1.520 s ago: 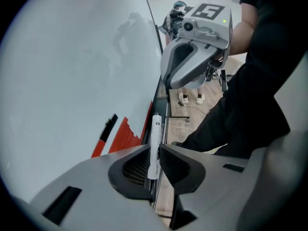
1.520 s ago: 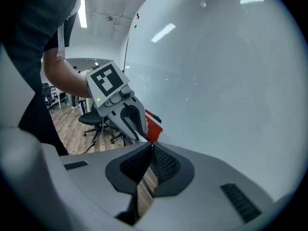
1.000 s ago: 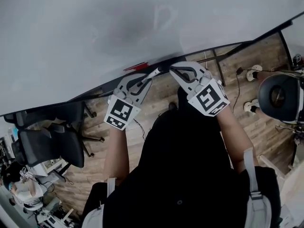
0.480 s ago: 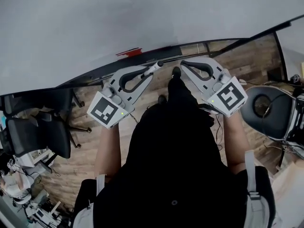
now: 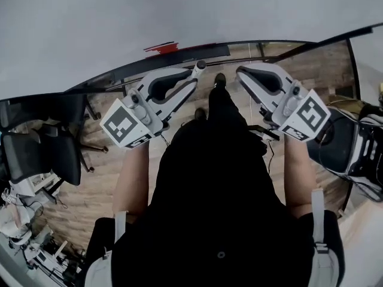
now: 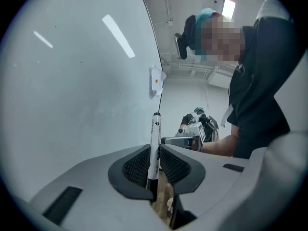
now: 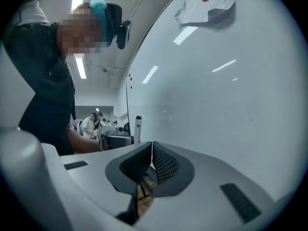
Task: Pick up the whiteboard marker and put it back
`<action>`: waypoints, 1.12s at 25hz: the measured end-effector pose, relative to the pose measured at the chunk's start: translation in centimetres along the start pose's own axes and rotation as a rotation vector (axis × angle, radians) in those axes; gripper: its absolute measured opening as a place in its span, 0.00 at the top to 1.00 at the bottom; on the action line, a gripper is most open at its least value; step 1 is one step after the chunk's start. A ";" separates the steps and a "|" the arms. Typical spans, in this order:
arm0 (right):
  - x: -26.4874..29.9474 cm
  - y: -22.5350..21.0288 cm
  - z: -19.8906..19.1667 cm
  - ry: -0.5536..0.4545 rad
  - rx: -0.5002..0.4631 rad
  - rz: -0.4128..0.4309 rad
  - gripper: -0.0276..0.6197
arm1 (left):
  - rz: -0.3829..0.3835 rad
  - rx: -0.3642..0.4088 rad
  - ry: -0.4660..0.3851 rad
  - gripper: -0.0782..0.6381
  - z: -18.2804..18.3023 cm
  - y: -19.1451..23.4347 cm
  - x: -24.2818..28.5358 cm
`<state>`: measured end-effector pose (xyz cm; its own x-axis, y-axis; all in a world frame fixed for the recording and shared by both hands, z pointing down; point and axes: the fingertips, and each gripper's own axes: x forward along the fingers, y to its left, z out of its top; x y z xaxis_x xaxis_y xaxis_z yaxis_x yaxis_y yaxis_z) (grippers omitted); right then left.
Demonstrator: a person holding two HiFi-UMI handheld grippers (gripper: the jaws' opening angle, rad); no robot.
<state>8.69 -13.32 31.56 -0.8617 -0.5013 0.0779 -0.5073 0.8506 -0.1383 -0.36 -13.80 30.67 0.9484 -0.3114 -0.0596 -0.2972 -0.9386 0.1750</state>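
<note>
Clamping the whiteboard marker point(image 6: 155, 134), the left gripper point(image 5: 190, 78) hides its lower end; the rest sticks out past the jaw tips. Right gripper point(image 7: 152, 153) clenched, empty.

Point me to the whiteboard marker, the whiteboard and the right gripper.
whiteboard marker point(image 6: 155, 138), left gripper view, white barrel above the jaws.
whiteboard point(image 6: 72, 81), left gripper view, bare surface.
right gripper point(image 7: 152, 145), right gripper view, midway between shut fingertips.

No readable text; whiteboard marker point(image 6: 155, 148) print too small
</note>
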 end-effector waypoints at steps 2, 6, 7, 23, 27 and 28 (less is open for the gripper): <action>0.1 0.2 0.4 -0.026 0.032 0.022 0.93 | -0.011 -0.045 -0.072 0.79 0.8 -0.1 -0.7; 1.6 1.0 -0.9 -0.045 0.061 0.083 0.93 | -0.009 -0.070 -0.153 0.79 0.5 -0.1 -2.4; 1.8 1.4 -1.1 -0.048 0.067 0.099 0.93 | -0.012 -0.073 -0.168 0.79 0.4 -0.3 -2.8; 3.6 5.4 -3.4 -0.051 0.107 0.190 0.93 | -0.045 -0.157 -0.222 0.79 -2.2 -1.3 -5.5; 3.0 7.2 -4.4 -0.042 0.113 0.163 0.93 | -0.069 -0.162 -0.202 0.79 -3.2 -2.9 -6.3; 2.9 7.3 -4.5 -0.041 0.112 0.159 0.93 | -0.071 -0.161 -0.201 0.79 -3.2 -3.0 -6.2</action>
<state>2.44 -7.85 35.17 -0.9291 -0.3697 0.0059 -0.3590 0.8980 -0.2544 -5.04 -8.61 33.63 0.9206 -0.2840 -0.2681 -0.1943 -0.9285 0.3164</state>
